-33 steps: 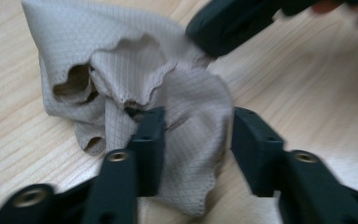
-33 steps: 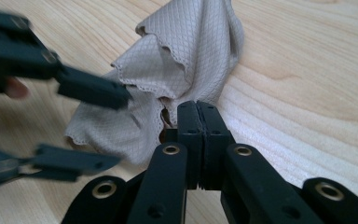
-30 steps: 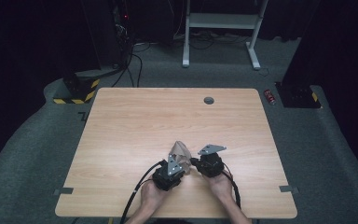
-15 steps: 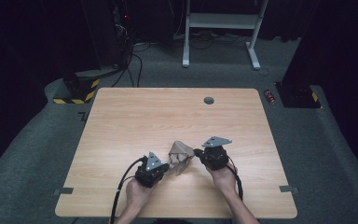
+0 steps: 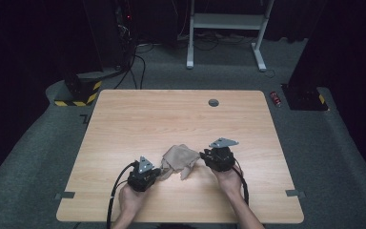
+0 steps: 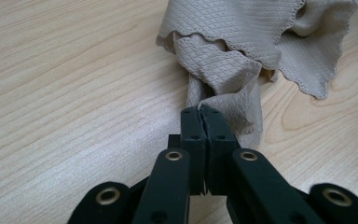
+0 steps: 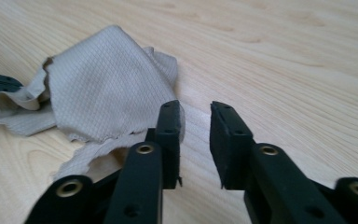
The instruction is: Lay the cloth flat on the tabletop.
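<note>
A crumpled beige cloth (image 5: 179, 158) with a quilted weave lies on the wooden table (image 5: 171, 119) near its front edge, between the two grippers. My left gripper (image 5: 158, 172) is at the cloth's left end, and in the left gripper view its jaws are shut on a twisted corner of the cloth (image 6: 242, 51), with my left gripper (image 6: 200, 112) pinching the fabric at the tips. My right gripper (image 5: 203, 155) sits at the cloth's right edge. In the right gripper view my right gripper (image 7: 196, 119) is open, with the cloth (image 7: 102, 88) lying just left of its jaws.
A small round grommet (image 5: 213, 102) sits near the table's far edge. Behind the table stand a white desk frame (image 5: 226, 28) and a black-and-yellow striped block (image 5: 78, 93) on grey carpet. A small red can (image 5: 276, 98) lies on the floor at right.
My left gripper has pulled left and toward the front edge with the cloth's corner, drawing the cloth down flat. My right gripper has let go of the cloth and shifted right.
</note>
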